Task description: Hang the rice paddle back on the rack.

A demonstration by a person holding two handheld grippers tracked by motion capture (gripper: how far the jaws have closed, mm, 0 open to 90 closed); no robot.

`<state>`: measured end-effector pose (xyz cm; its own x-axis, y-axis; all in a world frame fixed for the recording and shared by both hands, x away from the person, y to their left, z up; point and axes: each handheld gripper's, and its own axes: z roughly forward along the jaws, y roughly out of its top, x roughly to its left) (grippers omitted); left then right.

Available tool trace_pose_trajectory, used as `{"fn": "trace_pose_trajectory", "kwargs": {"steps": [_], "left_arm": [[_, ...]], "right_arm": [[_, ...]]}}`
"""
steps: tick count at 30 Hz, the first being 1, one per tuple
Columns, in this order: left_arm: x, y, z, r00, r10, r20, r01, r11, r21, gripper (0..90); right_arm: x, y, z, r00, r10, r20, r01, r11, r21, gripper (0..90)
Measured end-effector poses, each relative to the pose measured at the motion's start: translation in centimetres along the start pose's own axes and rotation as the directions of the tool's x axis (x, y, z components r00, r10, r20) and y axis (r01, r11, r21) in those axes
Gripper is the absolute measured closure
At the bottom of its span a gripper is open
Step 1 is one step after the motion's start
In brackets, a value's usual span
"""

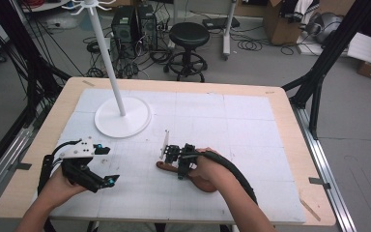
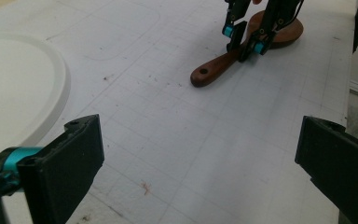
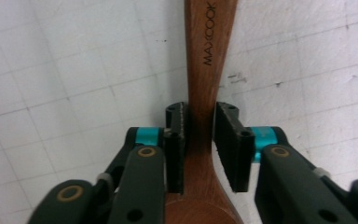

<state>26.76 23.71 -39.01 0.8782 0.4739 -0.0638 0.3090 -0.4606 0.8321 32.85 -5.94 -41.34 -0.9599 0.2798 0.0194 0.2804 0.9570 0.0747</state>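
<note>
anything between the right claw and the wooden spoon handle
No. In the right gripper view the right claw straddles the wooden spoon handle, one jaw on each side; the left-hand jaw touches it, and a thin gap shows at the other. Nothing sits between them.

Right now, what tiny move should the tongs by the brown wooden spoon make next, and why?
Probably close a little more. The right tongs straddle the neck of the brown wooden spoon, which lies flat on the white gridded mat. One jaw seems to touch the handle, while a thin gap shows at the other. The left tongs are wide open, away from the spoon.
</note>
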Motion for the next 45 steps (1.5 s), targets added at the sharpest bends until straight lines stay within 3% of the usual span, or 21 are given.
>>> {"fn": "trace_pose_trajectory", "kwargs": {"steps": [21,34,39,45], "left_arm": [[0.0,0.0,0.0,1.0,0.001,-0.001,-0.001,1.0,0.002,1.7],[0.0,-0.1,0.0,1.0,0.002,-0.004,-0.002,1.0,0.003,1.7],[0.0,-0.1,-0.1,1.0,0.005,-0.006,-0.005,1.0,0.003,1.7],[0.0,-0.1,-0.1,1.0,0.004,-0.008,-0.004,1.0,0.003,1.7]], "right_arm": [[-0.2,0.0,-0.1,0.999,-0.041,-0.015,0.041,0.999,0.004,78.7],[-0.6,-0.4,-0.3,0.9956,-0.07,-0.063,0.068,0.997,-0.022,78.8],[-0.8,-0.9,-1.1,0.9928,-0.082,-0.087,0.075,0.994,-0.084,78.8],[-1.3,-2.0,-2.0,0.9904,-0.087,-0.108,0.064,0.979,-0.194,78.8]]}}
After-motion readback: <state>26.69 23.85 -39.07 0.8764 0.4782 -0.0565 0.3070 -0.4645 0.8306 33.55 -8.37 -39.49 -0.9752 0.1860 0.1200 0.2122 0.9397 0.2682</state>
